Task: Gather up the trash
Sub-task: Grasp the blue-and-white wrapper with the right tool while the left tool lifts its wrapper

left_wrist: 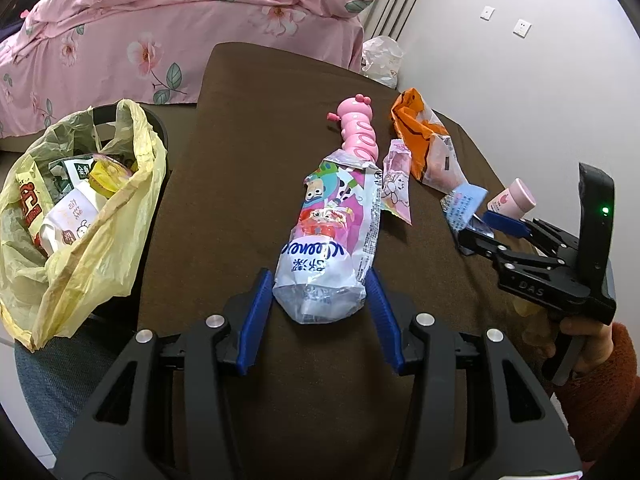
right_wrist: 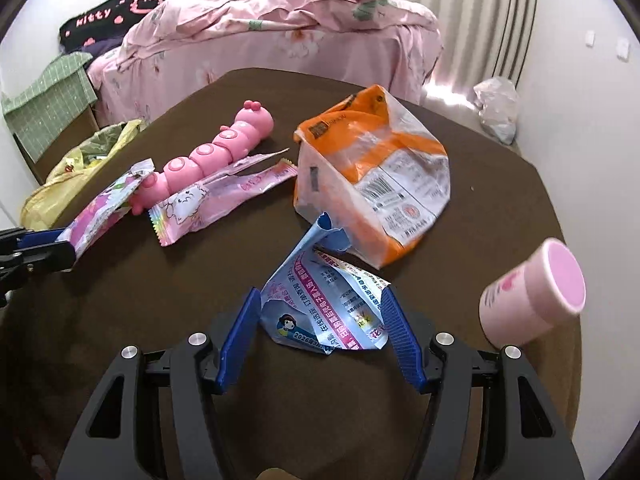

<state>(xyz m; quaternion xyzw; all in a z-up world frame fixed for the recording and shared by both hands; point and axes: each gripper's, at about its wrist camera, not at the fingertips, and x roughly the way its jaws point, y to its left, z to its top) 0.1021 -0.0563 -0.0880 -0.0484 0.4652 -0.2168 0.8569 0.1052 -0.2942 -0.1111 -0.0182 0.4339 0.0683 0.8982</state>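
Only left-cam — hand (left_wrist: pixel 580 344); L fingers (left_wrist: pixel 256 312) tight on wrapper (left_wrist: pixel 328 240), R fingers (right_wrist: pixel 400 344) loose round leaflet (right_wrist: pixel 320 304).

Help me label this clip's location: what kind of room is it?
Most likely a bedroom: a bed with a pink floral duvet, window curtains, and a brown-covered table beside the bed.

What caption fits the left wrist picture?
Left gripper around a tissue wrapper on the brown table, yellow trash bag waiting nearby.
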